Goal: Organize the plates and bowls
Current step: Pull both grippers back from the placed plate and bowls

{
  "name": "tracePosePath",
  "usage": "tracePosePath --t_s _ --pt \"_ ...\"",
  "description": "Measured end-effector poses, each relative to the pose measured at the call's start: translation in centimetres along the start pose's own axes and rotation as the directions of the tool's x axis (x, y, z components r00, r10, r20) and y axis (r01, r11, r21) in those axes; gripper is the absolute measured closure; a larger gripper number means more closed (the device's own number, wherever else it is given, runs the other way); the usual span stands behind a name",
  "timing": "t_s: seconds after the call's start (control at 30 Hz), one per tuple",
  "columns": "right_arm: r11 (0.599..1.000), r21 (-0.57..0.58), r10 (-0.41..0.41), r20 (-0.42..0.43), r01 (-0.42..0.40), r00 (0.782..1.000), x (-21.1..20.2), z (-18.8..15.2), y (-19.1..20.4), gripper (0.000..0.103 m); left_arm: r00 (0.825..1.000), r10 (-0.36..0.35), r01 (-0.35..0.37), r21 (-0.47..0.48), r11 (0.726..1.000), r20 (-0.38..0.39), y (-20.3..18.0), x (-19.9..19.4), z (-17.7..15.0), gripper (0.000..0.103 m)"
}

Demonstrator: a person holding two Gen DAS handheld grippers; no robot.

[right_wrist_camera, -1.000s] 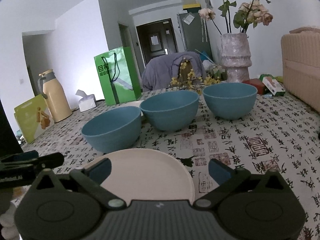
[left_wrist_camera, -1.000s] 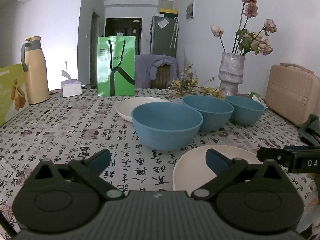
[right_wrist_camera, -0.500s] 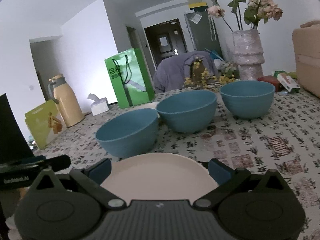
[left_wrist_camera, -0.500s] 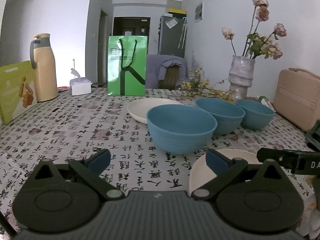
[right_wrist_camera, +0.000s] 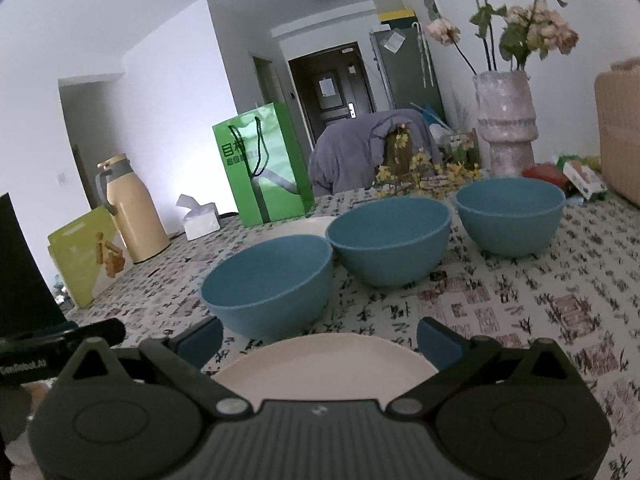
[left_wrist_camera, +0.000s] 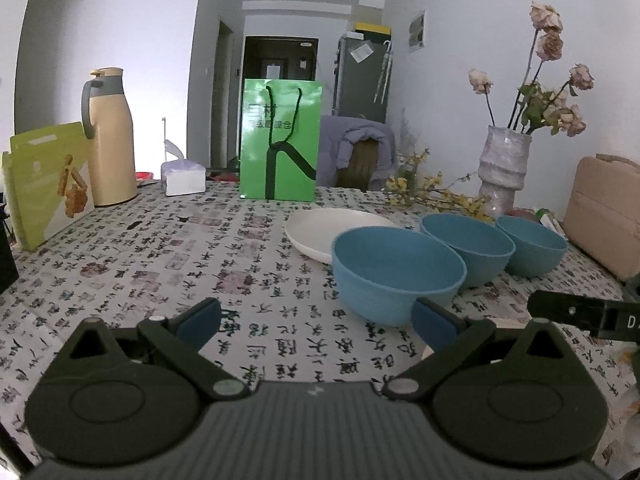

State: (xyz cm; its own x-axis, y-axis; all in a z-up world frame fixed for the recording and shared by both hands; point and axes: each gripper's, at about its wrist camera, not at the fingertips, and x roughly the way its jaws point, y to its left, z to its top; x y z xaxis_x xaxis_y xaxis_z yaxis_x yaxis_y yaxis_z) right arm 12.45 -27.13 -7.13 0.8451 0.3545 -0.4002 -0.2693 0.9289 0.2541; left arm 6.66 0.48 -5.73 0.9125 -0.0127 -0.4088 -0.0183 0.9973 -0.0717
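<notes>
While nothing is yet gripped, both tools sit low at the near edge of the table (left_wrist_camera: pixel 168 248), its printed cloth bearing all the ware. Three blue bowls stand in a row running far-right: near bowl (right_wrist_camera: pixel 268 284), middle bowl (right_wrist_camera: pixel 390 238), far bowl (right_wrist_camera: pixel 510 218), apparently spaced for nesting. A far plate (left_wrist_camera: pixel 336 228) lies behind the near bowl. The near plate (right_wrist_camera: pixel 324 368) lies between the spread fingers of the right gripper (right_wrist_camera: pixel 320 342), seemingly lined up for a rim grasp; contact cannot be judged. The left gripper (left_wrist_camera: pixel 316 320) is likewise spread and empty, near the first bowl.
</notes>
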Motion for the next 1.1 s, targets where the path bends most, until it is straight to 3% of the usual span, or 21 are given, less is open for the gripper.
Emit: tracePosePath --t_s 0.57,1.1 --pt "0.995 -0.103 0.019 0.000 -0.019 1.000 3.0 6.0 4.8 0.000 1.000 0.011 -0.011 -0.092 0.996 0.003 4.2 0.5 6.0 0.000" --pt "0.994 -0.091 0.053 -0.051 -0.057 0.997 7.7 12.5 7.1 0.000 0.998 0.044 -0.035 -0.163 0.986 0.055 7.1 3.0 11.7 0.000"
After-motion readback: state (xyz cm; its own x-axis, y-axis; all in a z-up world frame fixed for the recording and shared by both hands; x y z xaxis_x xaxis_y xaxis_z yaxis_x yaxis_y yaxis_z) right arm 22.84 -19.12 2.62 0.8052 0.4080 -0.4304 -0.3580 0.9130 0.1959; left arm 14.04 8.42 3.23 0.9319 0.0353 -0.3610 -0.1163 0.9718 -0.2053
